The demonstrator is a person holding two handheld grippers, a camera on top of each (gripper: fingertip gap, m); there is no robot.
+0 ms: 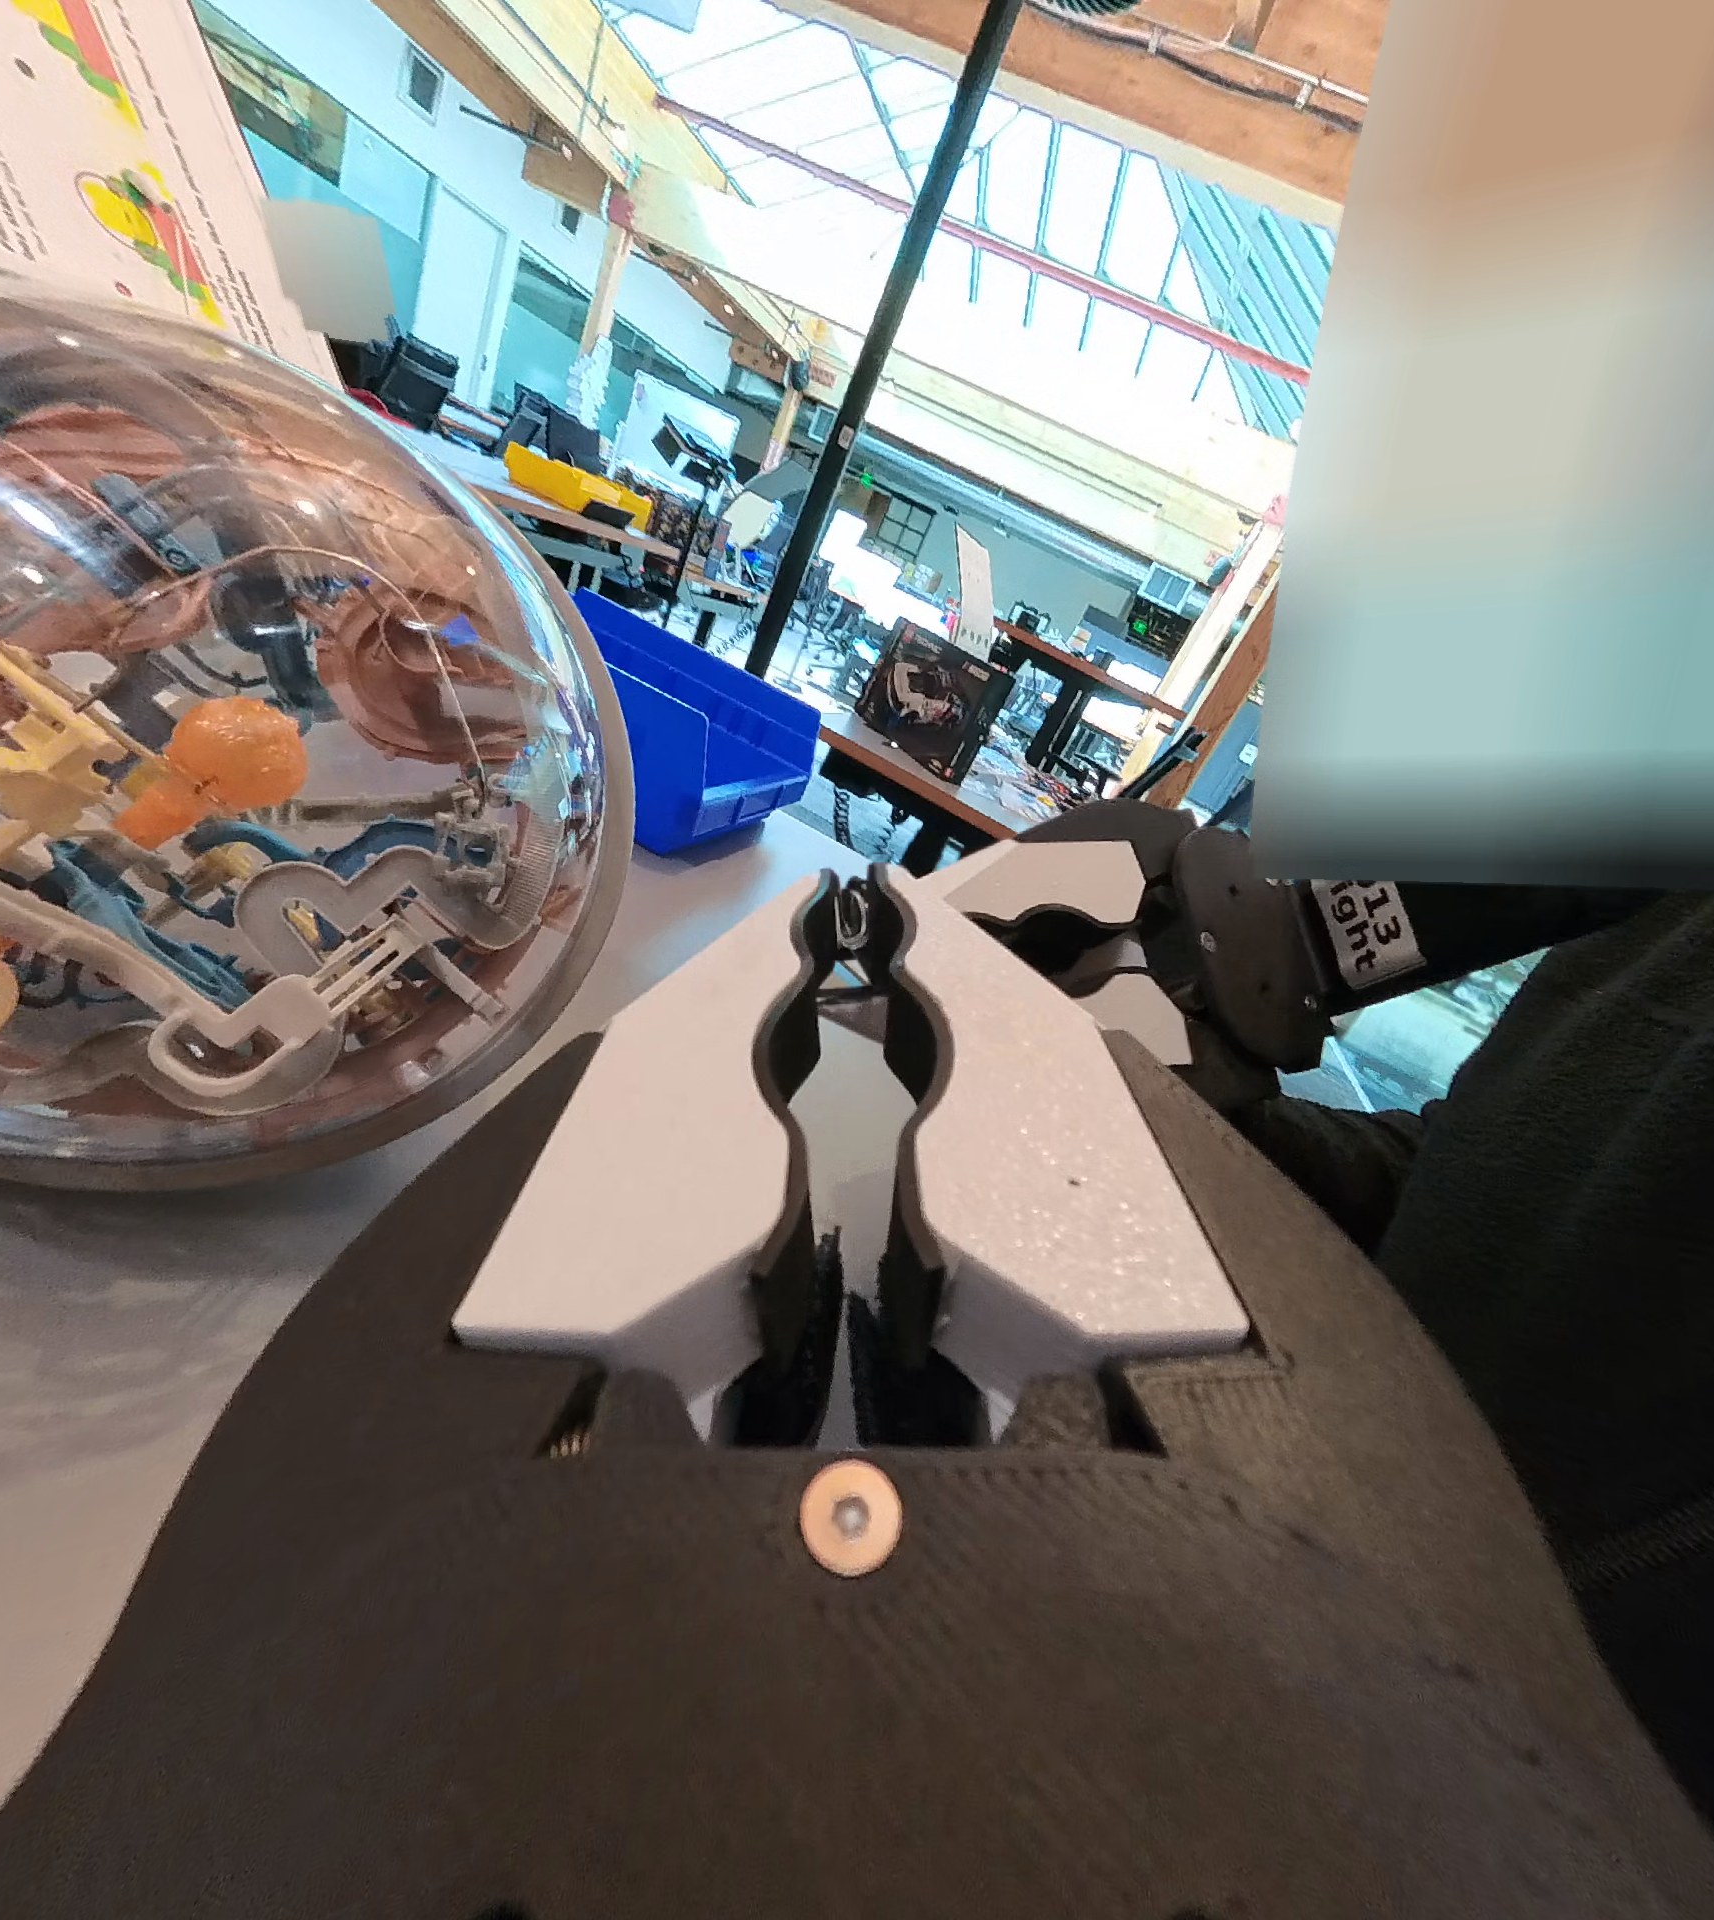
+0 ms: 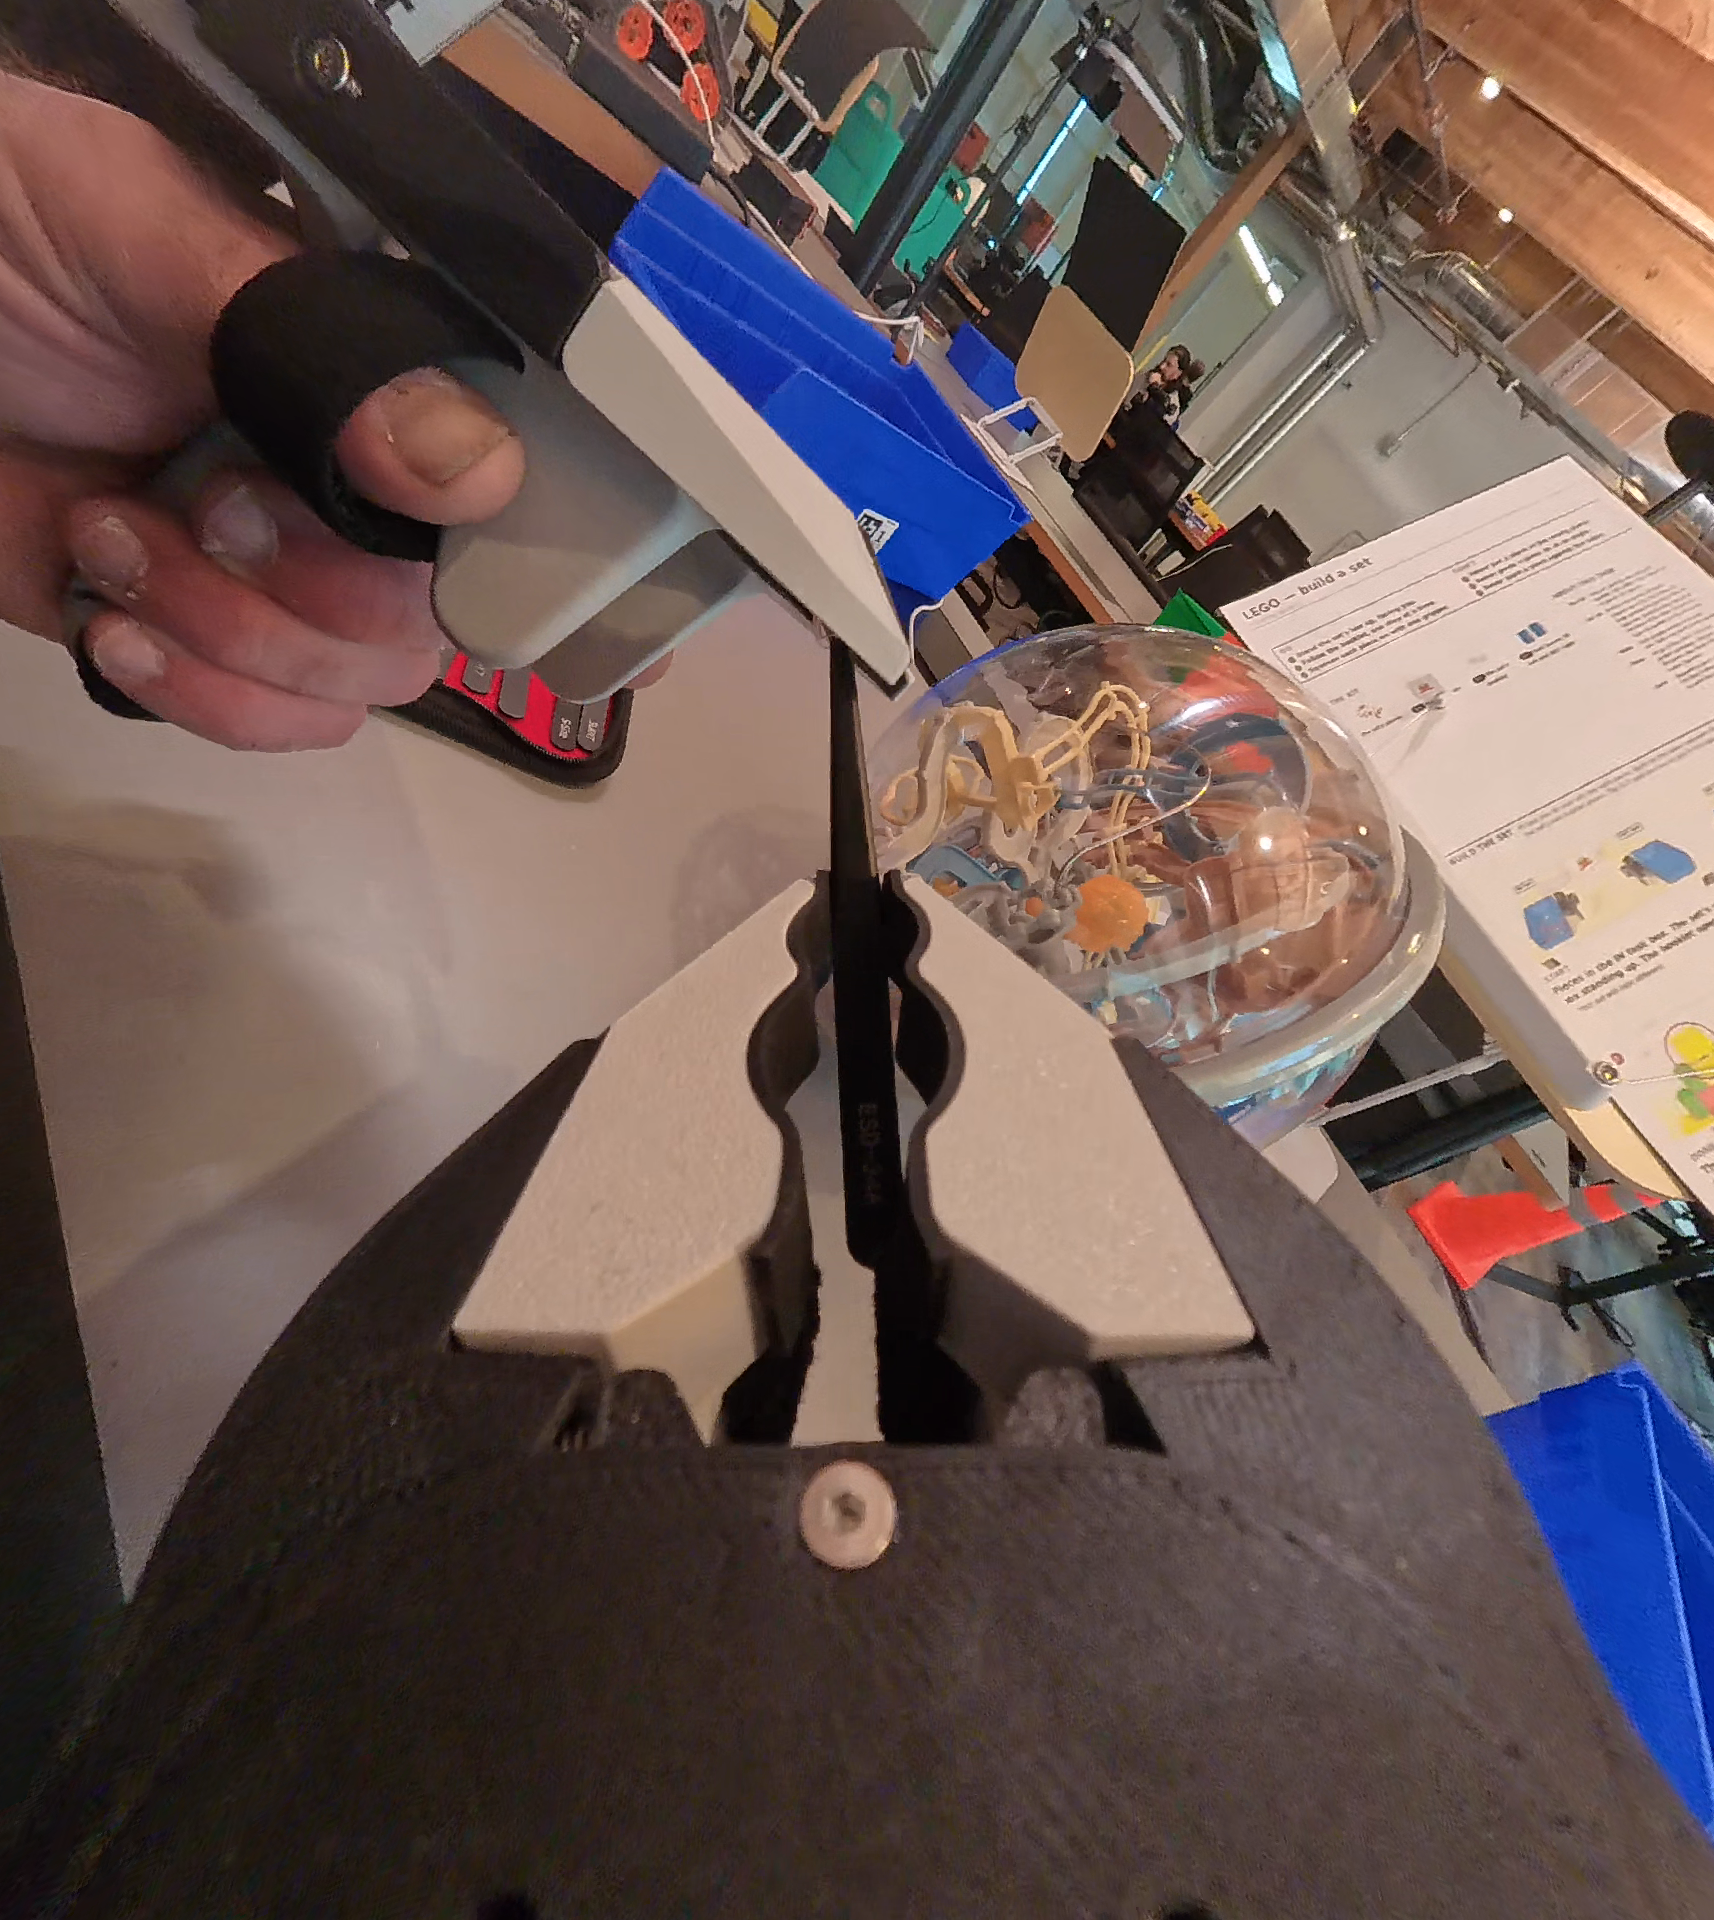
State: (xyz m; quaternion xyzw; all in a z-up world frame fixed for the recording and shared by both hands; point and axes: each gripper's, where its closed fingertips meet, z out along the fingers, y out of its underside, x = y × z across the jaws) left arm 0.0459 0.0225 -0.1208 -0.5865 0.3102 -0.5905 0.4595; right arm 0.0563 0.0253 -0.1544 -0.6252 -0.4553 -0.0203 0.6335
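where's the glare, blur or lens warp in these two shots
Left wrist view: skylights blow out bright, highlights streak the clear dome, and a smeared patch covers the upper right. Right wrist view: wide-angle warp tilts the printed sheet, the hand looms oversized, and the black tweezers in the right claw stay sharp.

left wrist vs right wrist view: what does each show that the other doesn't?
Left wrist view only: a small metal clip pinched at the left hand-held gripper tips.
Right wrist view only: black tweezers clamped in the right hand-held gripper, a hand, a red and black case.
Both: the clear ball, a blue bin, an instruction sheet.
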